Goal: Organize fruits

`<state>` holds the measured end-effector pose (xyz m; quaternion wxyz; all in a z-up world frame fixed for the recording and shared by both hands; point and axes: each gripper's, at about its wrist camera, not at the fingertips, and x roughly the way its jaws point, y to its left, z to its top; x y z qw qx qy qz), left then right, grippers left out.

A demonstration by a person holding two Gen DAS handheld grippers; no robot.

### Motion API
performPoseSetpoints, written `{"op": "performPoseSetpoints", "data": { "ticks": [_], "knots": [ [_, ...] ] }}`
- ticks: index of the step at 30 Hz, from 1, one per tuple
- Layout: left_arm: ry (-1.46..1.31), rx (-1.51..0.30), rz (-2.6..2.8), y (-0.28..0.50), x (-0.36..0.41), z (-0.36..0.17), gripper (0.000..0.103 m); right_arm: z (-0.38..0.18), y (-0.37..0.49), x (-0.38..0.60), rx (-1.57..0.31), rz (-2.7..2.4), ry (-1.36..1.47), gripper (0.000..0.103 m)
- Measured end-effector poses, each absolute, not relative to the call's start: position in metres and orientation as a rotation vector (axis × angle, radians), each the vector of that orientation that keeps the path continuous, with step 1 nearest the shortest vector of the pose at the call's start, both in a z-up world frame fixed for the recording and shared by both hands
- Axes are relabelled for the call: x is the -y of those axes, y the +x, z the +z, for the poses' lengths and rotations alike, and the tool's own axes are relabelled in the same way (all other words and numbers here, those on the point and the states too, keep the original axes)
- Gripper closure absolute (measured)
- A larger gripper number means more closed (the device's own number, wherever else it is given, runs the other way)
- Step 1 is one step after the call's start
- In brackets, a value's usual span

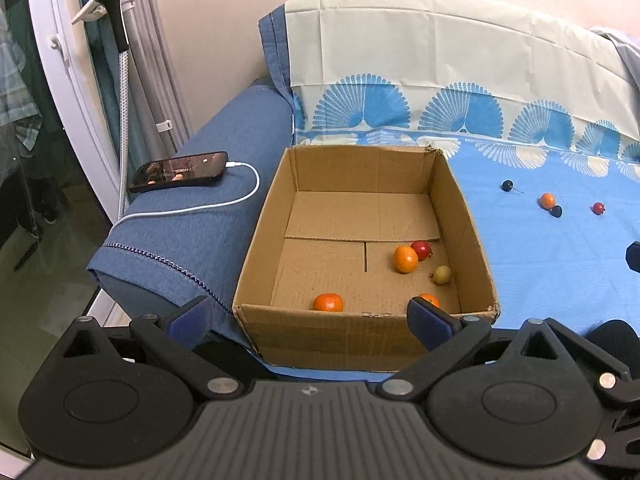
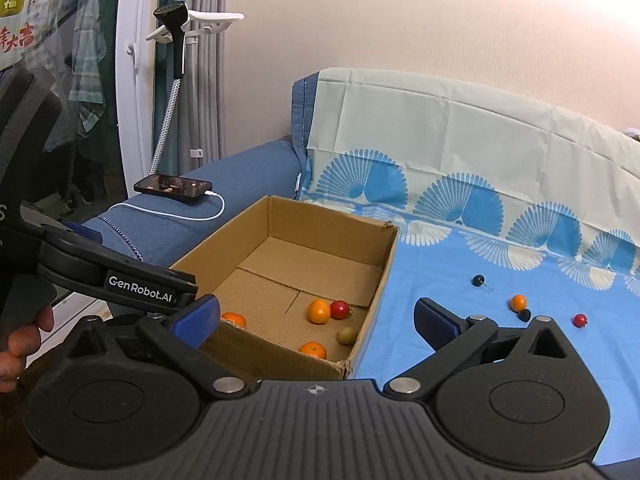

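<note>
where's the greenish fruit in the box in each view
Left wrist view: the greenish fruit lies on the floor of the cardboard box, near its right wall.
Right wrist view: the same fruit lies near the box's front right corner.
Shared landmark: the red fruit touching an orange one, just behind it.

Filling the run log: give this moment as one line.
left gripper: open, empty | right gripper: open, empty | cardboard box: five fruits inside | blue cloth: four fruits still out
</note>
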<state>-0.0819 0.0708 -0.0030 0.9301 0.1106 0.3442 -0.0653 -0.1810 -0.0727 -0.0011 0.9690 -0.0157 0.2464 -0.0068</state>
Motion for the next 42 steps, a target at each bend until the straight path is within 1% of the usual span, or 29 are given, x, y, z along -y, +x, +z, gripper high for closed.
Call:
{"op": "performPoseSetpoints", "data": {
  "ticks": [26,42],
  "knots": [
    [0.226,-0.755,-0.134,-0.073,-0.073,-0.019,0.000,-0.017,-0.172,0.073,-0.569,-0.025,-0.002,0.001],
    [0.285,-0.801,-0.146,-0.054,-0.049,-0.029,0.000,-0.039,-0.157,0.110,-0.608,-0.093,0.131,0.001]
  ]
}}
